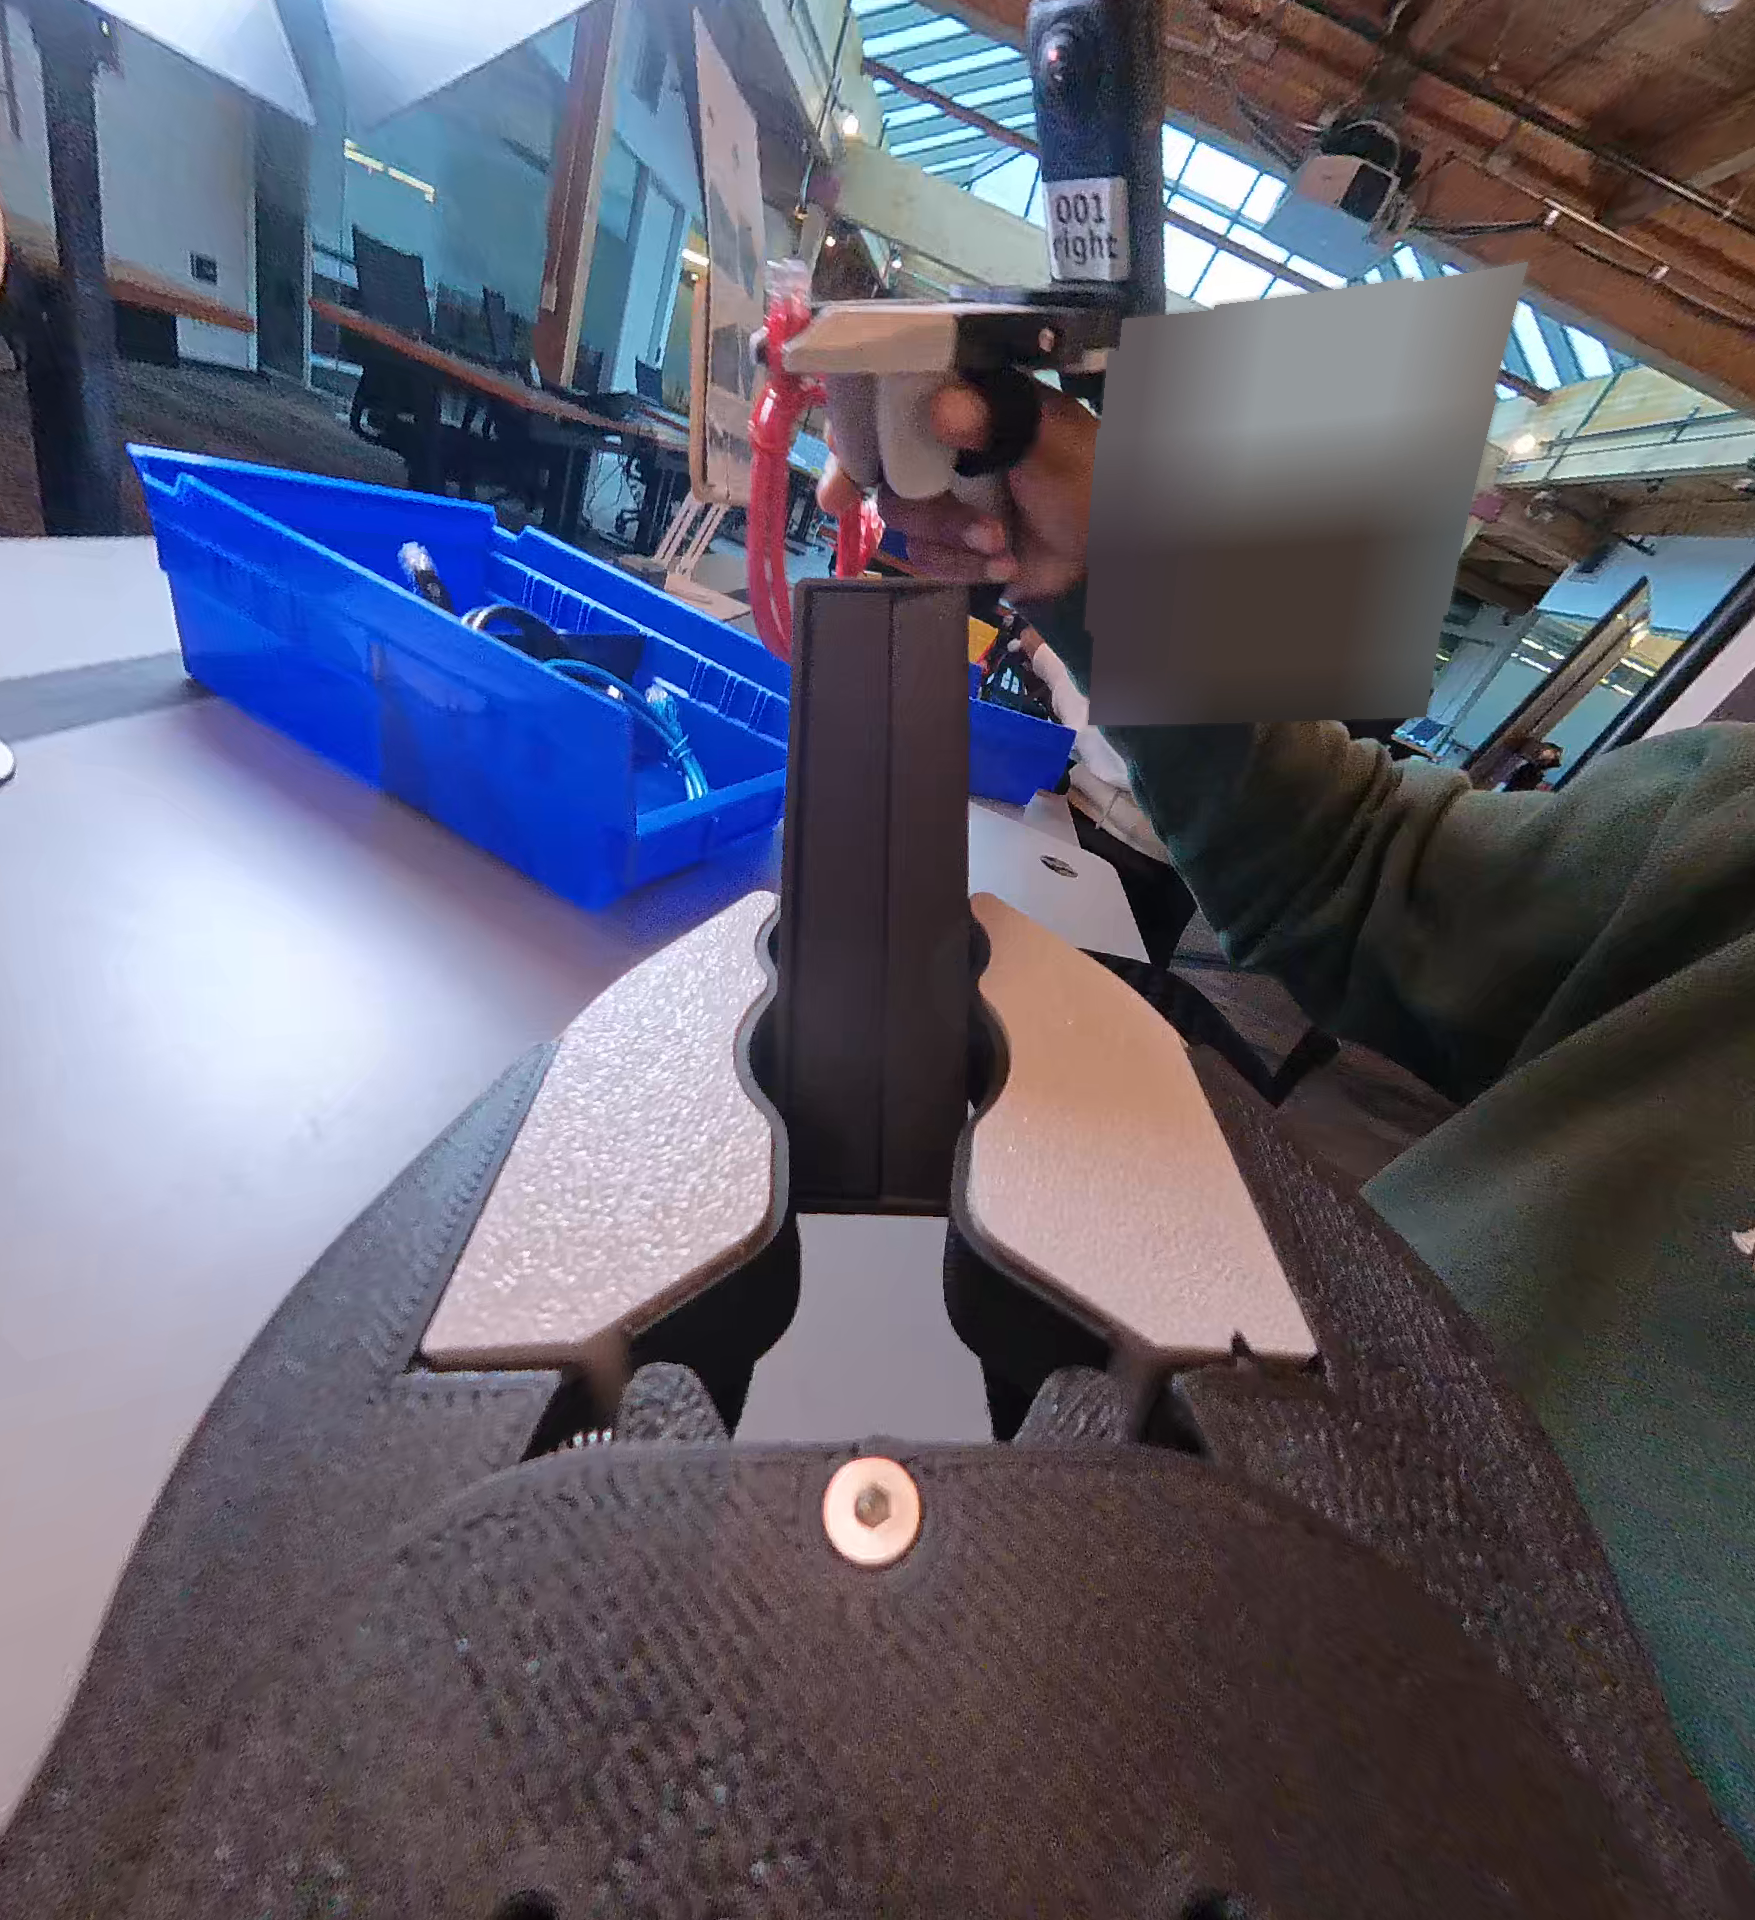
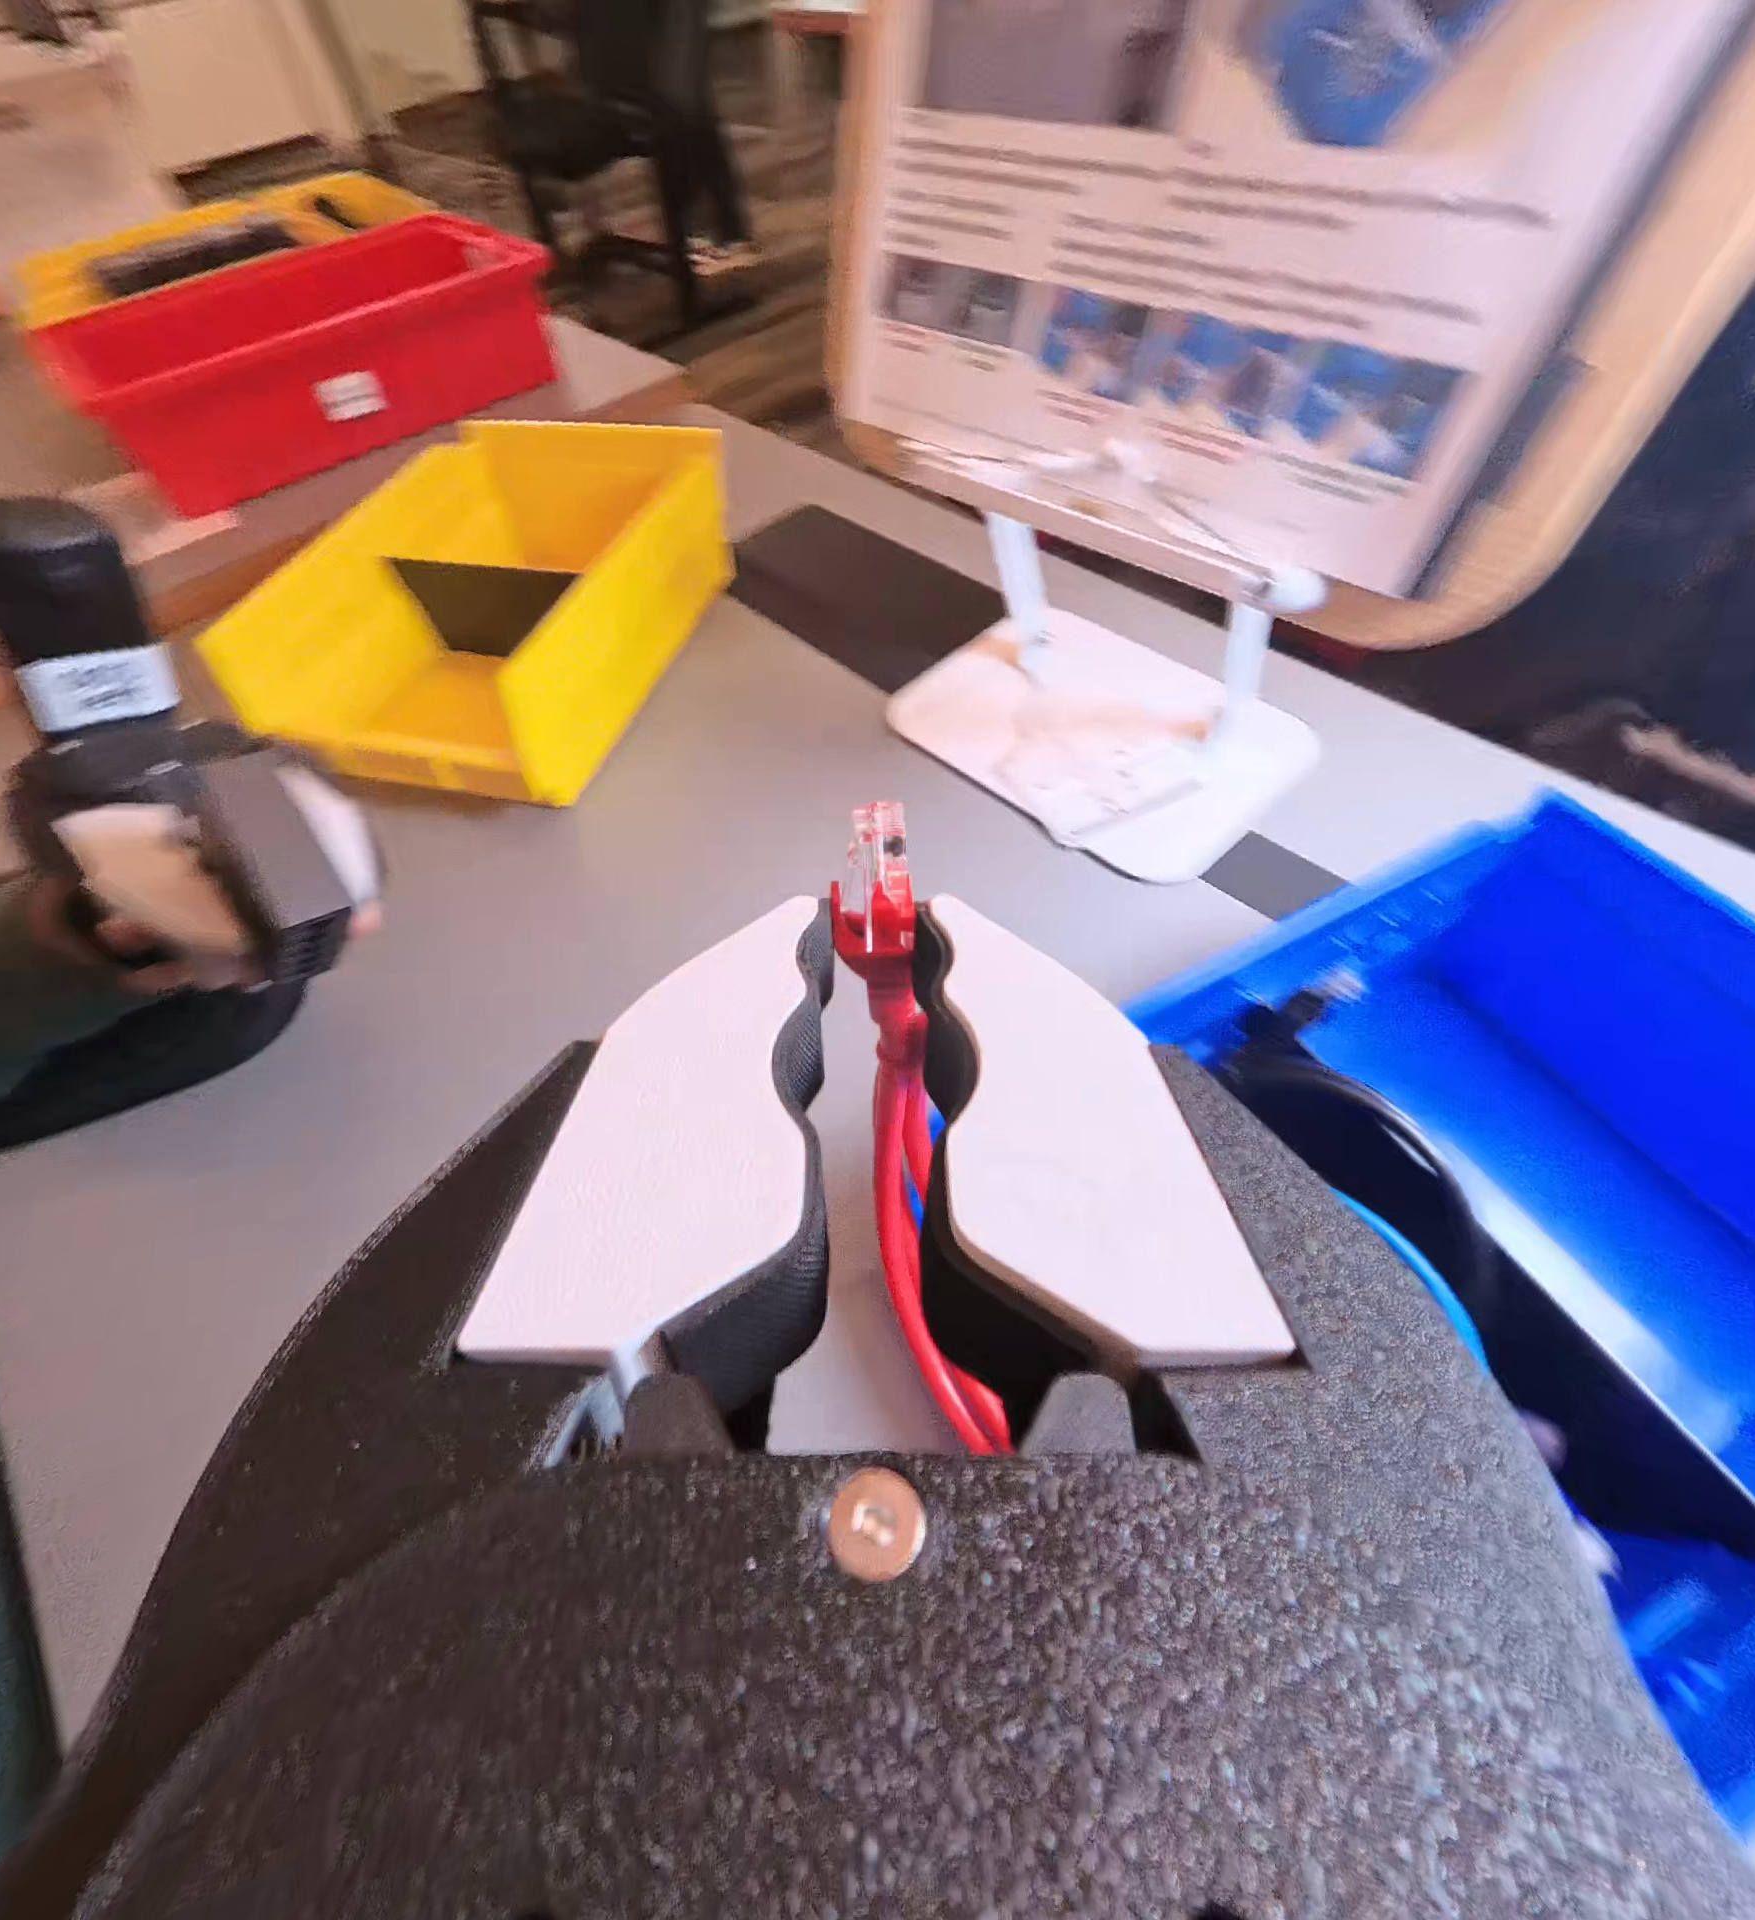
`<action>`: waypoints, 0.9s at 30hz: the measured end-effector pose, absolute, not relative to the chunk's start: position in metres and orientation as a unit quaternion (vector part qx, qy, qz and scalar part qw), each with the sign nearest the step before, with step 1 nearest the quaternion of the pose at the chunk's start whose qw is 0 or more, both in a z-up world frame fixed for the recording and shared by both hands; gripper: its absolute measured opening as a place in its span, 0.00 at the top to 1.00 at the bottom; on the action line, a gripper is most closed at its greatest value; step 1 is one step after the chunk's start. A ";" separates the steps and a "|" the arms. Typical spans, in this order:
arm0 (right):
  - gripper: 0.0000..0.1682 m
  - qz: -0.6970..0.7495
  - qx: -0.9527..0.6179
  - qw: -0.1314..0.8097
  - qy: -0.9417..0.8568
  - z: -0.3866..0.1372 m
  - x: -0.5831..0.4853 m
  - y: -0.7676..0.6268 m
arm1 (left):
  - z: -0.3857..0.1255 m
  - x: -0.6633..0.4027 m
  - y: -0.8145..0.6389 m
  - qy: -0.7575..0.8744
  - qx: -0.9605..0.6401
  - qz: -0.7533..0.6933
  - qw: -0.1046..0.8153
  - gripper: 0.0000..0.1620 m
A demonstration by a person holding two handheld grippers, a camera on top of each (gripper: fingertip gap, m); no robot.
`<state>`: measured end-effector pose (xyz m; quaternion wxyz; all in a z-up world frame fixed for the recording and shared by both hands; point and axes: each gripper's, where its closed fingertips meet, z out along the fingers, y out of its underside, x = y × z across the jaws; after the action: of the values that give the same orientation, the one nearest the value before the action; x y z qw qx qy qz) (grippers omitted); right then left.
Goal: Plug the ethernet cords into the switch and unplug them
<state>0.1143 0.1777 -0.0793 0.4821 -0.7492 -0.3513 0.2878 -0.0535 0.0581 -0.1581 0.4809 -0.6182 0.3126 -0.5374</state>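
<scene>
My left gripper is shut on a black switch, held upright above the grey table. My right gripper is shut on a red ethernet cord; its clear plug sticks out past the fingertips. In the left wrist view the right gripper is raised behind the switch, the red cord hanging from it. In the right wrist view the left gripper holds the switch at the left, its port side facing right. Plug and switch are apart.
A blue bin with a blue cable and a black cable stands on the table, also at right in the right wrist view. A yellow bin, a red bin and a poster on a white stand lie beyond. Tip to tip, the grippers are about 25 cm apart.
</scene>
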 end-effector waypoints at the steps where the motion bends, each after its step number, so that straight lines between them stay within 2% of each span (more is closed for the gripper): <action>1: 0.91 0.279 -0.767 0.477 -0.325 -0.085 0.128 0.196 | -0.161 -0.053 0.060 0.308 -0.623 -0.539 0.476 0.82; 5: 0.89 0.244 -0.830 0.441 -0.238 -0.147 0.171 0.255 | -0.167 -0.056 0.065 0.283 -0.631 -0.555 0.463 0.82; 7: 0.73 0.199 -0.850 0.427 -0.235 -0.178 0.185 0.267 | -0.168 -0.058 0.068 0.269 -0.632 -0.564 0.458 0.82; 10: 0.65 0.135 -0.831 0.470 -0.265 -0.176 0.182 0.262 | -0.171 -0.060 0.072 0.257 -0.635 -0.571 0.452 0.82; 13: 0.66 0.243 -0.772 0.482 -0.337 -0.153 0.119 0.213 | -0.171 -0.059 0.072 0.257 -0.626 -0.579 0.455 0.82; 17: 0.67 0.443 -0.668 0.419 -0.426 -0.138 0.024 0.112 | -0.169 -0.053 0.068 0.274 -0.617 -0.567 0.472 0.82; 22: 0.66 0.524 -0.621 0.349 -0.467 -0.157 -0.032 0.055 | -0.178 -0.035 0.049 0.342 -0.618 -0.535 0.463 0.82; 23: 0.69 0.533 -0.618 0.336 -0.470 -0.159 -0.037 0.051 | -0.181 -0.032 0.046 0.356 -0.621 -0.523 0.462 0.82; 25: 0.83 0.536 -0.617 0.319 -0.480 -0.165 -0.039 0.047 | -0.186 -0.028 0.040 0.383 -0.622 -0.506 0.460 0.82; 27: 0.83 0.544 -0.613 0.319 -0.476 -0.165 -0.036 0.046 | -0.184 -0.028 0.039 0.385 -0.620 -0.505 0.460 0.81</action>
<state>-0.0365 0.0456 -0.1649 0.3194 -0.6131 -0.4759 0.5437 -0.0276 0.0392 -0.1837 0.4601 -0.6204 0.3849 -0.5052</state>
